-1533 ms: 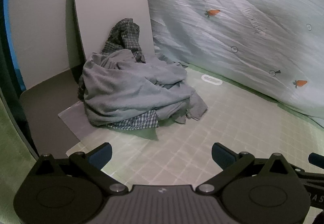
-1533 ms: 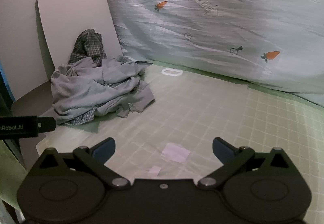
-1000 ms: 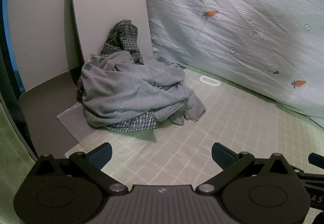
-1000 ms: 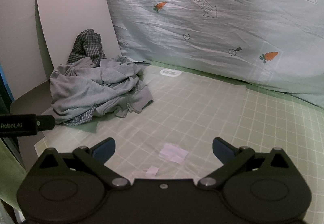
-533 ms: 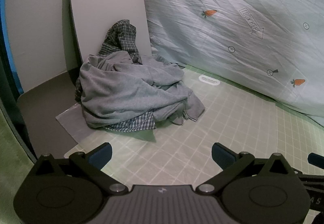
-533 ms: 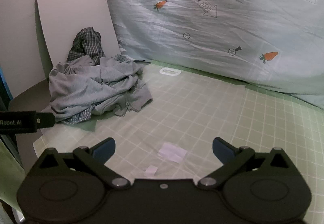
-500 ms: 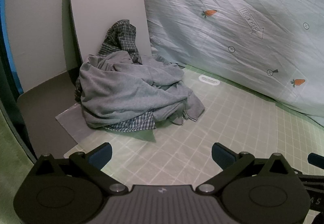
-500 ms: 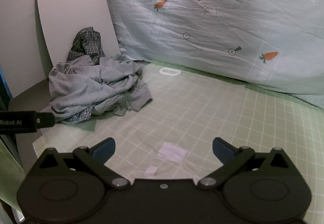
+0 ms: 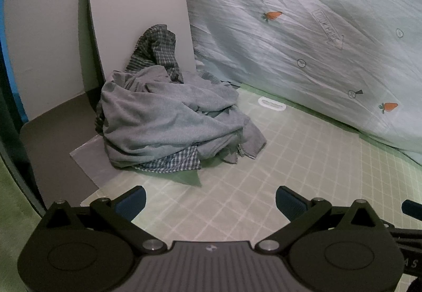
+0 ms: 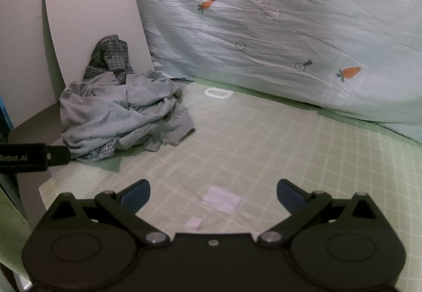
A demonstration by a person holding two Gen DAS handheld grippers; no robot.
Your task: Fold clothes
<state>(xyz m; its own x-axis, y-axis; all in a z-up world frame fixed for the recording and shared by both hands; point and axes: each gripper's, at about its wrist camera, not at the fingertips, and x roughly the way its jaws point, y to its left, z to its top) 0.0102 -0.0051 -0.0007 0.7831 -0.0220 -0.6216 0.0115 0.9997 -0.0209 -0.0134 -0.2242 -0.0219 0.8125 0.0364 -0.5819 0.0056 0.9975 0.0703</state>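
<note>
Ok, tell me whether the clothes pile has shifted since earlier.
No. The clothes pile sits where it was, its plaid top leaning on the same spot of the white board behind it.

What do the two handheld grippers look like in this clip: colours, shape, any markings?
Both the left gripper and right gripper are matte black, with round housings, angled linkage arms, silver pivot pins and blue finger pads. The right view shows the left unit's side, printed "Robot.AI".
</note>
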